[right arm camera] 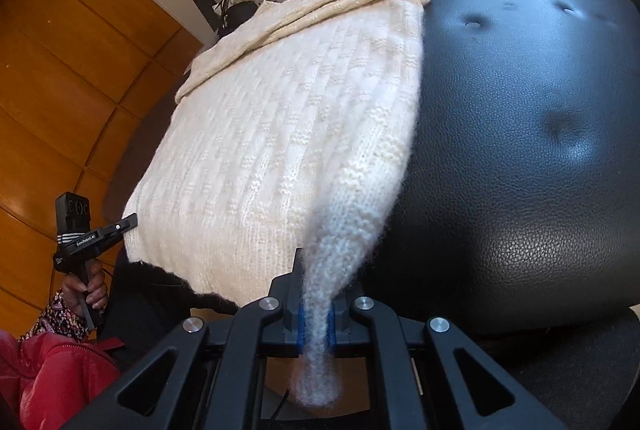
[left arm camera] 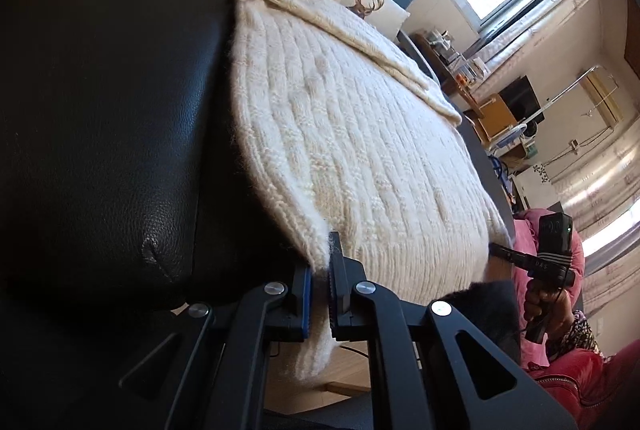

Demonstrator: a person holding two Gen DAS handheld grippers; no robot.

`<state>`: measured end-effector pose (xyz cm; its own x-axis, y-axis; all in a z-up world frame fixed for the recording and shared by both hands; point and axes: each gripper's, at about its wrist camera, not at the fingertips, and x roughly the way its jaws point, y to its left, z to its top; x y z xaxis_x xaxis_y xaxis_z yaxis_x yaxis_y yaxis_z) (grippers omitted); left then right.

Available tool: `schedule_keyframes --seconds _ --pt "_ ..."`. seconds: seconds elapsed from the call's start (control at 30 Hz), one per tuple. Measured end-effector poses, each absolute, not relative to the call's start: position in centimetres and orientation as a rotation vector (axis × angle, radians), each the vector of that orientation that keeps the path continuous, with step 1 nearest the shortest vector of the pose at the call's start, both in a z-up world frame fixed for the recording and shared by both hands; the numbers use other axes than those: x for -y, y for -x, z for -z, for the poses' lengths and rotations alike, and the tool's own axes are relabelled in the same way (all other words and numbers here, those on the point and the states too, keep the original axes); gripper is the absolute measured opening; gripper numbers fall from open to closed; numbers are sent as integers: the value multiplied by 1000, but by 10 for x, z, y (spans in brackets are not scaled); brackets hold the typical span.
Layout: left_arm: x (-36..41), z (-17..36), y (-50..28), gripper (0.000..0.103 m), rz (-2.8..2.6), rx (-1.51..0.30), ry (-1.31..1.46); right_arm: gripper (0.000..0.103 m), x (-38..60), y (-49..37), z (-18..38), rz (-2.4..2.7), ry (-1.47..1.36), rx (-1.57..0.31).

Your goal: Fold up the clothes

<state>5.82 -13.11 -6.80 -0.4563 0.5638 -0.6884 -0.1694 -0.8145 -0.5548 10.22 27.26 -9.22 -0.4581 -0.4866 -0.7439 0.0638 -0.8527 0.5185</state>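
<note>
Left wrist view: the left hand-held gripper [left arm camera: 320, 284] is clamped on the near hem corner of the cream knit sweater [left arm camera: 360, 134], a thin edge of knit pinched between the blue pads. The sweater lies spread over a black padded seat [left arm camera: 112, 118], its far end already doubled over. The right hand-held gripper [left arm camera: 516, 256] shows at the hem's other corner.

Right wrist view: the right hand-held gripper [right arm camera: 316, 318] is closed on a bunched rope of knit — a deeper bite than the left's.

Judgement: the step in hand is carrying the hem toward the far edge. Lift both corners together, level and taut, to avoid a skewed fold. The left's shallow pinch may slip; the loose knit will stretch if pulled hard.
</note>
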Motion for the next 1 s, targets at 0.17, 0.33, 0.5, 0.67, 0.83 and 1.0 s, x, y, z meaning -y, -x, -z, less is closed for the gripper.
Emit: schedule_keyframes --seconds 0.17,0.33,0.5,0.67,0.83,1.0 --pt "130 64 -61 5 -2302 555 1293 6 -275 -103 92 2341 -1393 642" --pt "135 52 -68 5 -2275 596 1237 6 -281 -113 82 2277 -1250 735" --pt "142 37 -77 5 -2240 680 1150 6 -281 -116 75 2192 -1146 781" --pt "142 17 -84 5 -2213 723 1066 6 -279 -117 74 2094 -1032 884" --pt "137 3 -91 5 -2158 756 1027 6 -285 -123 61 2028 -910 966" --pt "142 -6 -70 5 -2083 913 973 6 -296 -111 46 1996 -813 1079"
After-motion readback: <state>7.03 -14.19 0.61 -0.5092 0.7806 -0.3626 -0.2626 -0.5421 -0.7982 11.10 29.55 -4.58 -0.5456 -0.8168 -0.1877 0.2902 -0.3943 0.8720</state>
